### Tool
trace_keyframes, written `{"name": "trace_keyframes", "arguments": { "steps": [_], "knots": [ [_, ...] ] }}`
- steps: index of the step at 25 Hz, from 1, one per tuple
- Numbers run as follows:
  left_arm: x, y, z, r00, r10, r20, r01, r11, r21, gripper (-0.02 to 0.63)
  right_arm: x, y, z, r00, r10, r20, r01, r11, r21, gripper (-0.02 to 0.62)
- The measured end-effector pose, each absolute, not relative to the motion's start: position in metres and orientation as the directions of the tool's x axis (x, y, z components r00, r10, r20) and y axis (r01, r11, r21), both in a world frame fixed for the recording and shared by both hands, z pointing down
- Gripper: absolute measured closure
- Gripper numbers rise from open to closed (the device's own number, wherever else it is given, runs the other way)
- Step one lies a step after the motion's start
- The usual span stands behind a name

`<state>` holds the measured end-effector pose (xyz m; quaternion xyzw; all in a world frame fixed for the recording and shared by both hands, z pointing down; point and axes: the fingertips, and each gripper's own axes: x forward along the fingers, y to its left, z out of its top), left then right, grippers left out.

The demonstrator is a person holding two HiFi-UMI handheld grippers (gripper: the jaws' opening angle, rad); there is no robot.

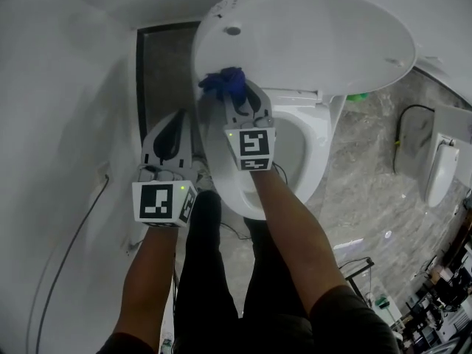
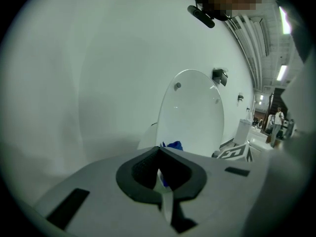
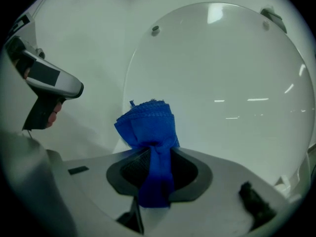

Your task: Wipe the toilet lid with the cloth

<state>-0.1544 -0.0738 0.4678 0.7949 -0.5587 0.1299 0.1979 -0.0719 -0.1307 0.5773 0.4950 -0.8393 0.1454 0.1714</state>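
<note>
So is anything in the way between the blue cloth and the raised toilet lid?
Nothing visible. The right gripper holds the cloth directly before the lid, only bare white surface ahead; the left gripper sits off to the side.

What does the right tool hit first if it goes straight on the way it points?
The raised toilet lid, probably its lower left part. The blue cloth clamped in the right tool sticks out ahead, so the cloth would meet the lid first. Whether it touches now is unclear.
</note>
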Motion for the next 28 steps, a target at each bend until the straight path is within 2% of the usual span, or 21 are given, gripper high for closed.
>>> {"name": "trace_keyframes", "arguments": {
  "steps": [16,21,28],
  "knots": [
    [-0.096,-0.079,0.496,0.383,-0.779,0.496,-0.918,-0.38,0.113,0.595,0.039,-0.13,0.612,-0.27,-0.806,0.527,-0.952,0.305,-0.02,0.5],
    [-0.07,-0.077,0.526,0.395,-0.714,0.578,-0.911,-0.385,0.146,0.595,0.083,-0.129,0.617,-0.188,-0.805,0.563,-0.973,0.229,0.003,0.5],
    [-0.037,-0.078,0.539,0.432,-0.682,0.591,-0.895,-0.407,0.184,0.595,0.14,-0.127,0.62,-0.09,-0.801,0.592,-0.989,0.141,0.041,0.5]
  ]
}}
